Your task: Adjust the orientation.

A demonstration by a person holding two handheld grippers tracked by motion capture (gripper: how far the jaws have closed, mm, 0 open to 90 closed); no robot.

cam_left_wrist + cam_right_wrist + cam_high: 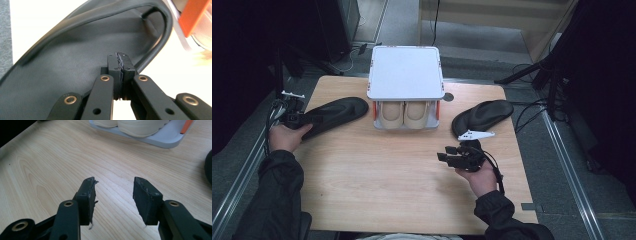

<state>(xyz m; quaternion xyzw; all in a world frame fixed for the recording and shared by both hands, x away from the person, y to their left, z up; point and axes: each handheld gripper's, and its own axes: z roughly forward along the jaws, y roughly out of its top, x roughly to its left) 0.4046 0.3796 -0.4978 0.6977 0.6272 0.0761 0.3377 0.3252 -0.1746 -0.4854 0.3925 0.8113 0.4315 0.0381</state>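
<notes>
Nearest, the right gripper [451, 153] hovers spread above bare table [377, 175]. Left gripper [314, 120] pinches the black slipper [337, 112] at the table's left. Behind, a rack [405, 70] holds beige shoes [404, 113].

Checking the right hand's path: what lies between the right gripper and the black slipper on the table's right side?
Only bare wood: in the high view the right gripper, jaws open, sits just short of the right black slipper, with table between; no object intervenes.
</notes>
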